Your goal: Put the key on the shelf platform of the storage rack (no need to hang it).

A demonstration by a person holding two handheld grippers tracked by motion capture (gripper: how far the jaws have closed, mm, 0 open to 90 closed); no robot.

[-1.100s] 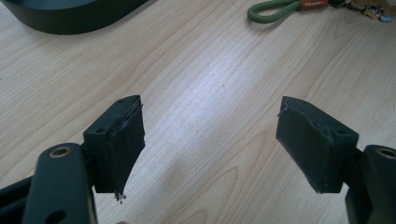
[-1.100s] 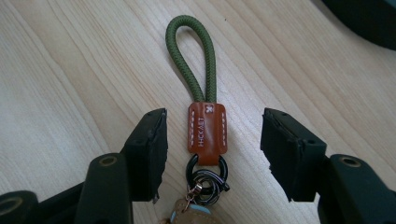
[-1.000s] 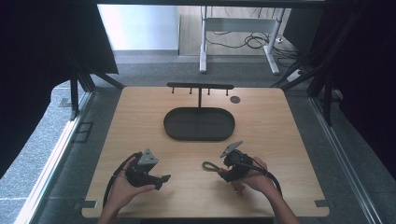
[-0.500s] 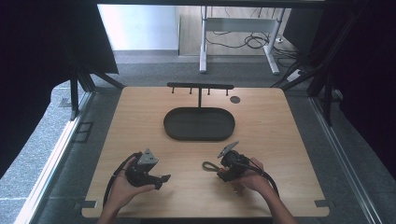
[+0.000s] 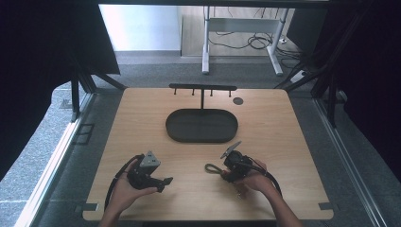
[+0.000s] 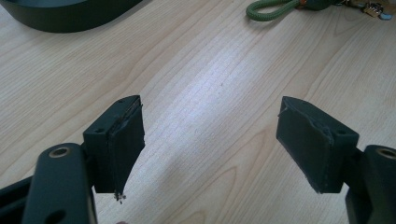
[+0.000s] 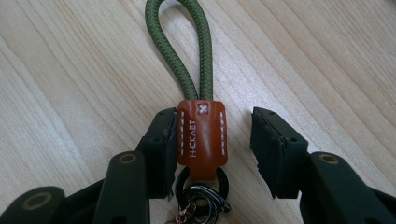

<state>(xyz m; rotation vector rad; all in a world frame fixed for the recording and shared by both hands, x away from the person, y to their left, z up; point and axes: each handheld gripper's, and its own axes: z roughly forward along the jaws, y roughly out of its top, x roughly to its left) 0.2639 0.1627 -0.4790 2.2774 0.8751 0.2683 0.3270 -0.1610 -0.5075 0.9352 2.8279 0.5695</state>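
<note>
While the right tool brackets the orange stitched-leather tab of the green braided-cord key fob, its jaws have just been closing; one pad touches the tab's edge, the other stands apart, so nothing is clamped yet. We judge the step to be gripping the fob where it lies flat on the pale wood-grain tabletop, near the front edge. We should centre the tab between the pads, then squeeze on the firm flat leather, not the rounded, slippery cord loop or the dark metal ring. The left tool rests released, holding nothing. Beyond lies a dark oval tray with a matte finish.
</note>
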